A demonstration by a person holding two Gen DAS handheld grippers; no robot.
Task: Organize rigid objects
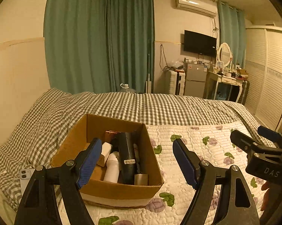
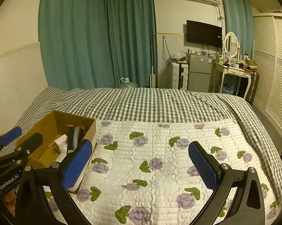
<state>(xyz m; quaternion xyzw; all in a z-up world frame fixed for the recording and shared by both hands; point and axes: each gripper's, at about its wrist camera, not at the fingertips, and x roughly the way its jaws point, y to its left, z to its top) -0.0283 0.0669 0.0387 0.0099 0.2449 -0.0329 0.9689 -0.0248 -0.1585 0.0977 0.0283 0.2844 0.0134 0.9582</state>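
An open cardboard box (image 1: 111,192) sits on the bed's floral quilt (image 1: 193,138). Inside lie a black cylinder (image 1: 127,157), a white bottle (image 1: 112,169), a small white box (image 1: 106,149), a copper-coloured item (image 1: 109,135) and a grey block (image 1: 141,179). My left gripper (image 1: 137,162) is open and empty, held just above the box's near right corner. My right gripper (image 2: 141,166) is open and empty over the bare quilt (image 2: 159,150), to the right of the box (image 2: 47,125). Each gripper shows at the edge of the other's view.
A phone in a pale case (image 1: 24,178) lies on the checked duvet (image 1: 141,106) left of the box. Beyond the bed stand green curtains (image 1: 103,37), a water jug (image 2: 127,83), a small fridge (image 1: 195,78), a dressing table (image 1: 227,78) and a wardrobe (image 1: 268,75).
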